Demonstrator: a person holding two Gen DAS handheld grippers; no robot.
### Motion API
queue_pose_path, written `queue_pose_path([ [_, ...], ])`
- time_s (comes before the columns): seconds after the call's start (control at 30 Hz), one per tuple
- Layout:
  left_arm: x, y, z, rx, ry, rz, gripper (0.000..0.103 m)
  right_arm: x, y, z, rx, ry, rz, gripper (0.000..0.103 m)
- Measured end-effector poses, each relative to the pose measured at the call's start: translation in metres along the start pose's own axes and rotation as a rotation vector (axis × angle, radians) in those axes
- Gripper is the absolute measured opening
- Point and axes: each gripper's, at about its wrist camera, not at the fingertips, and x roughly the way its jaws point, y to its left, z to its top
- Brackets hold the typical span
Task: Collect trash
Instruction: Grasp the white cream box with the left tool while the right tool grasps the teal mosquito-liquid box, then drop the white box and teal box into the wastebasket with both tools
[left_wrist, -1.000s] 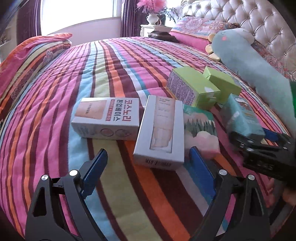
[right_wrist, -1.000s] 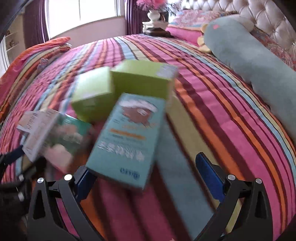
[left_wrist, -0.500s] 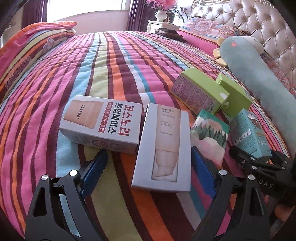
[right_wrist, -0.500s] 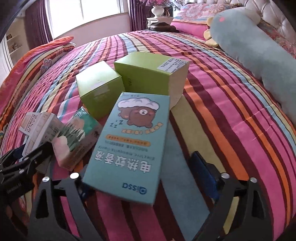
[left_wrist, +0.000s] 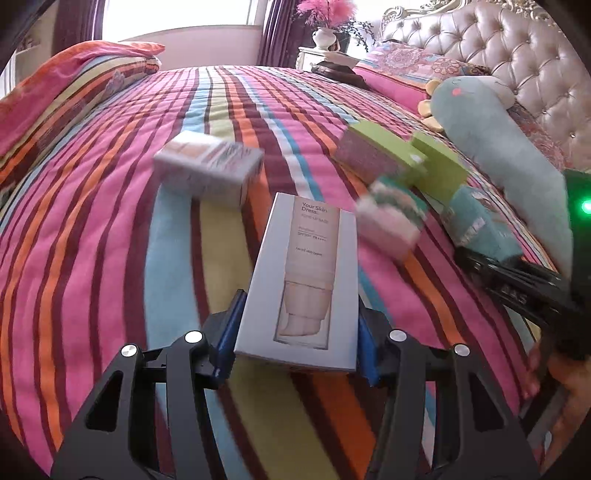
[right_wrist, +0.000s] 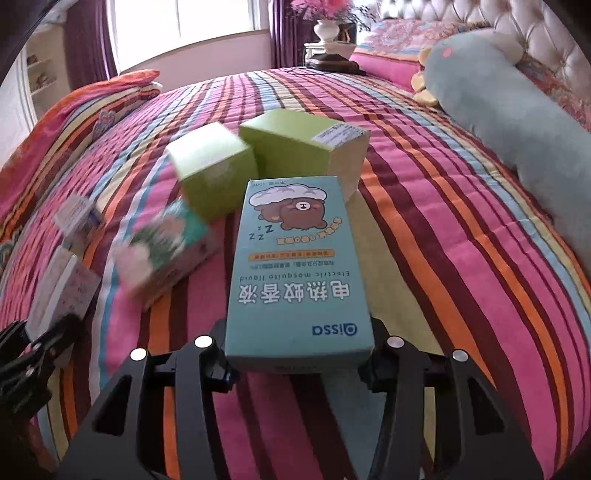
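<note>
Six cardboard boxes show across the striped, multicoloured quilted bedspread (left_wrist: 110, 229), every one closed, so their contents cannot be seen. The left gripper (left_wrist: 297, 338) has its blue-padded fingers pressed against both long sides of a pale grey rectangular carton (left_wrist: 301, 273) printed "Your Skin Dress" above a picture of a beige tube; smaller lines below are too fine to read. The right gripper (right_wrist: 299, 363) clamps the near end of a teal rectangular carton (right_wrist: 297, 273) — a sleeping brown bear under a white cloud, "zzz", the words "Electric mosquito liquid", large Chinese characters and the brand "Qissa", all upside down from this camera. Just beyond it stand two lime-green boxes: a smaller cube (right_wrist: 212, 170) and a larger one (right_wrist: 306, 147) with a white sticker label on top (text illegible), side by side and apparently touching. A blurred green-and-pink box (right_wrist: 166, 247) lies to the left of the teal carton, and a white-and-peach box (left_wrist: 208, 168) sits further off on the quilt, its printing smeared. One long blue plush toy (right_wrist: 517, 118) rests along the tufted headboard (left_wrist: 517, 55).
</note>
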Motion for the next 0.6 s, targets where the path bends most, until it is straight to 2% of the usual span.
queue_pose_path([
  [0.1, -0.037, -0.001, -0.038, -0.018, -0.003, -0.012, 0.052, -0.017, 0.001, -0.025, -0.008, 0.008, 0.02, 0.046],
  [0.27, -0.121, -0.009, -0.102, -0.021, -0.06, -0.034, 0.052, -0.083, -0.005, -0.079, -0.055, -0.022, 0.153, 0.046],
  [0.47, -0.229, -0.05, -0.205, 0.076, -0.111, -0.073, 0.052, -0.189, -0.022, -0.17, -0.118, -0.079, 0.316, 0.046],
  [0.6, -0.28, -0.077, -0.275, 0.086, -0.115, -0.121, 0.052, -0.25, -0.04, -0.248, -0.134, -0.052, 0.405, 0.046],
])
